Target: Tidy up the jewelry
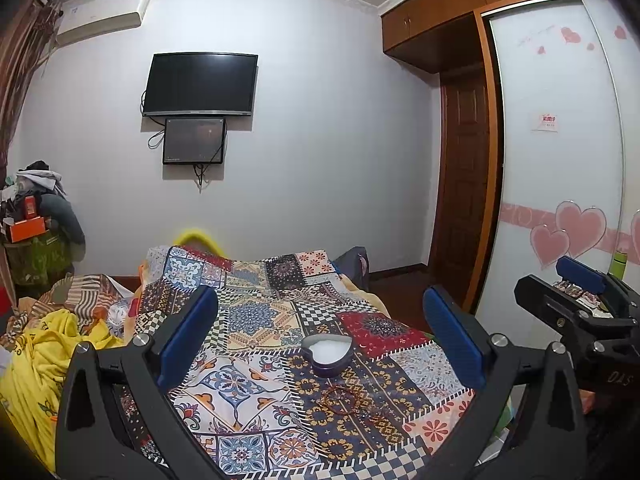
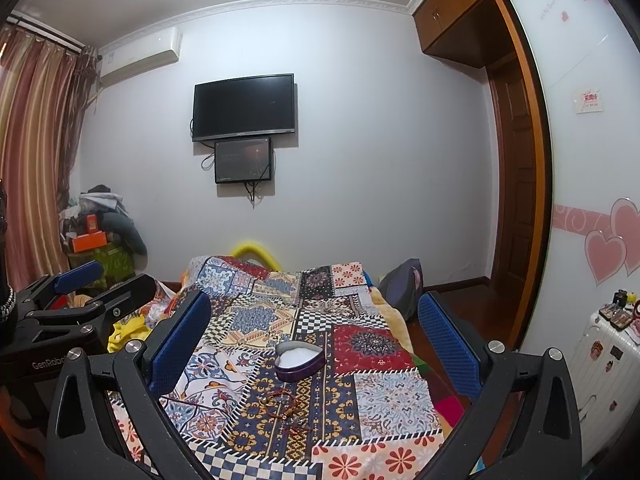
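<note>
A heart-shaped purple jewelry box (image 1: 327, 354) with a white lining sits open on the patchwork bedspread (image 1: 256, 320); it also shows in the right wrist view (image 2: 299, 359). Thin red bead bracelets (image 1: 340, 400) lie on the cloth just in front of the box, also seen in the right wrist view (image 2: 280, 402). My left gripper (image 1: 320, 332) is open and empty, held above the bed short of the box. My right gripper (image 2: 316, 340) is open and empty, beside the left one; it shows at the right of the left wrist view (image 1: 580, 300).
Yellow clothes (image 1: 44, 360) and crumpled fabric lie left of the bed. A pile of clothes and an orange box (image 2: 90, 240) stand at the far left. A white suitcase (image 2: 600, 352) with small items stands right, by the wardrobe door (image 2: 592, 160). A TV (image 1: 200, 84) hangs on the far wall.
</note>
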A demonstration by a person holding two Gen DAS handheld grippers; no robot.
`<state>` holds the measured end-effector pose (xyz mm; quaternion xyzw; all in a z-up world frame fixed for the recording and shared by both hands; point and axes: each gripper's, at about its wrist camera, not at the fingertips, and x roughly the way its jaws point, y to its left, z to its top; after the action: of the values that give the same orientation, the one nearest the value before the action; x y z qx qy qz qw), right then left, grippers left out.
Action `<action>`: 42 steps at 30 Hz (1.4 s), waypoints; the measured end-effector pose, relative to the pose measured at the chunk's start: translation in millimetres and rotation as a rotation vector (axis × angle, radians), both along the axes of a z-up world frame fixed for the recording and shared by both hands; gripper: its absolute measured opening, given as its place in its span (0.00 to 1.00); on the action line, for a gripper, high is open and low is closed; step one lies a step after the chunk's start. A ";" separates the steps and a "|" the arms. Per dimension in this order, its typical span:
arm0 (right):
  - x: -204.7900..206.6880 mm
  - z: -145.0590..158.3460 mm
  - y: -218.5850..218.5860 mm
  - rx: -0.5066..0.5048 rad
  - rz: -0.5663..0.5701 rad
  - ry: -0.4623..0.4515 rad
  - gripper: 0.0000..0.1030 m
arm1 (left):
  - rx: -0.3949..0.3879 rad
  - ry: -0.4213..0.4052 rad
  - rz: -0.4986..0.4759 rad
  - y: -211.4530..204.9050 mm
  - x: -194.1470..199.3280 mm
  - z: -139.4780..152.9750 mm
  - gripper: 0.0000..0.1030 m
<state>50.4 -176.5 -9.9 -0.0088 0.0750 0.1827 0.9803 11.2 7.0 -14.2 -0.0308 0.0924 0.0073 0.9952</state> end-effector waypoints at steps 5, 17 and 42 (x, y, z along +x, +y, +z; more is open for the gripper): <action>-1.6 -1.7 0.6 -0.002 0.001 0.000 1.00 | 0.000 0.001 0.002 2.2 -1.5 -3.4 1.00; -1.0 -2.0 1.8 -0.006 0.003 0.014 1.00 | -0.001 0.007 0.000 1.3 1.7 -3.5 1.00; 9.9 -5.2 -2.0 -0.002 -0.001 0.053 1.00 | 0.007 0.038 -0.003 -2.7 12.2 -6.5 1.00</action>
<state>60.3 -178.5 -15.1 -0.0049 0.1013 0.1821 0.9780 23.4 4.3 -20.7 -0.0271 0.1110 0.0068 0.9934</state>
